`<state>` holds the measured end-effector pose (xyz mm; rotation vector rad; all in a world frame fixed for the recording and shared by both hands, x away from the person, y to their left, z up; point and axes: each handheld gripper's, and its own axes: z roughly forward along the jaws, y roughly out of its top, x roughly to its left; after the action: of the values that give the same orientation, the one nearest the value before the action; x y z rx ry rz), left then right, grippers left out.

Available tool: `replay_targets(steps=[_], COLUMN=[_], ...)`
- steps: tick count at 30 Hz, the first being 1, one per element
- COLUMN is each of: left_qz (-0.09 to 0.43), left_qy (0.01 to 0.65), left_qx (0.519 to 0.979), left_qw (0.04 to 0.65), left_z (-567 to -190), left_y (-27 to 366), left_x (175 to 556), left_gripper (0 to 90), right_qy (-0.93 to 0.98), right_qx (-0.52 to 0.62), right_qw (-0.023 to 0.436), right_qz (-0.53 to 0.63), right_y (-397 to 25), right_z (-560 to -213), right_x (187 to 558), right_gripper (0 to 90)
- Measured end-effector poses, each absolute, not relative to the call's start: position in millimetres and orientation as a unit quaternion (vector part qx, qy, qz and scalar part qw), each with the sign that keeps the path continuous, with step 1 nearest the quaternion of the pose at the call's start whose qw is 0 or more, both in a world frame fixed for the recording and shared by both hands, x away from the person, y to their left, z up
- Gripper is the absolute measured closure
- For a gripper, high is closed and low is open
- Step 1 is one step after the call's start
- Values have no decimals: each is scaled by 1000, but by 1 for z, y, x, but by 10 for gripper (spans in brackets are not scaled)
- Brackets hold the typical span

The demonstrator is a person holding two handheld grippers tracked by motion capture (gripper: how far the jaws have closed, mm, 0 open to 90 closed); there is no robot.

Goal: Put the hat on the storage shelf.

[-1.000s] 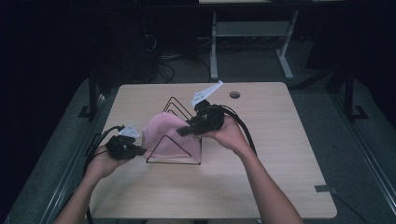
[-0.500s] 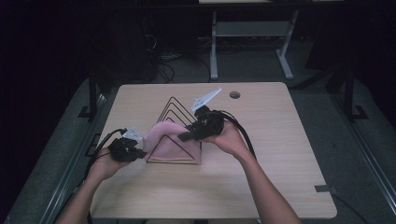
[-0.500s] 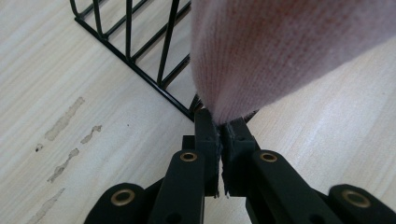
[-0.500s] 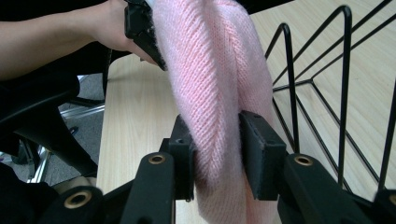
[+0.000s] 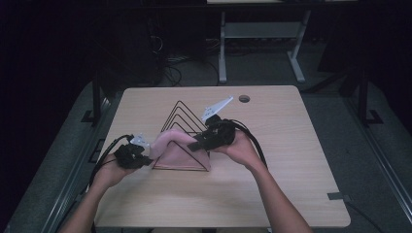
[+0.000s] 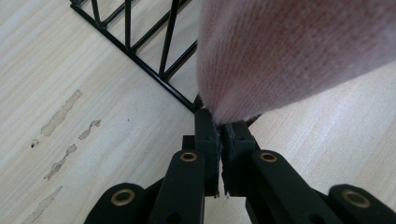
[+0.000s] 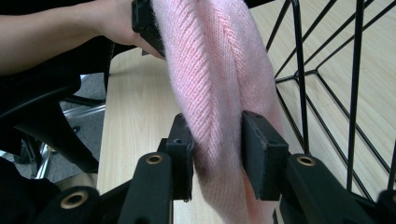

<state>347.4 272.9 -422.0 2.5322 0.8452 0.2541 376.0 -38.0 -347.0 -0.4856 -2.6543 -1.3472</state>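
Landmark: black wire rack (image 5: 183, 138), a row of triangular frames standing near the middle of the wooden surface (image 5: 291, 145).
Task item: pink knitted cloth (image 5: 167, 148), draped at the near-left end of the rack, partly inside the nearest triangle and partly hanging out past its left corner.
Left hand-held gripper (image 5: 130, 155): just left of the rack's near-left corner; jaws pressed together on a corner of the cloth, as the left gripper view shows (image 6: 218, 140).
Right hand-held gripper (image 5: 210, 138): over the rack's near-right side; jaws part-closed, pinching a thick fold of the cloth between them in the right gripper view (image 7: 217, 149).
Cloth long axis: runs roughly left to right, from the left hand-held gripper, up over the wire, toward the right hand-held gripper.
Key relation: the cloth lies stretched between both grippers, with the rack wires directly under and behind it; the right hand sits nearer the rack's apex.
Judged step: hanging or spreading the cloth across a triangular wire.
Next move requirement: probably lift both ends together, keeping the span taut and square to the wire.
Risk: knit may snag on the frame.
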Motion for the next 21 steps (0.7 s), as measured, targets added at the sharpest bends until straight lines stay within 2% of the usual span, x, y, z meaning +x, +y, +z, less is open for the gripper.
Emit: replay_targets(steps=[5,7,10,21], left_qz=[92,90,92,86], left_qy=[307,307,308,313], left_qx=[920,921,922,923], left_qw=[224,221,215,208], left_z=[-423,-425,-426,-429], left_y=[272,271,271,272], left_x=[348,348,348,350], left_gripper=[869,870,870,869], right_qy=[-874,-876,-879,-880], right_qx=[-163,-156,-154,-154], right_qw=[66,60,54,54], right_qz=[-452,-452,-448,-447], right_y=[-41,-41,-37,-35], right_z=[-348,-349,-349,-351], right_x=[374,374,374,374], right_gripper=[665,745,779,752])
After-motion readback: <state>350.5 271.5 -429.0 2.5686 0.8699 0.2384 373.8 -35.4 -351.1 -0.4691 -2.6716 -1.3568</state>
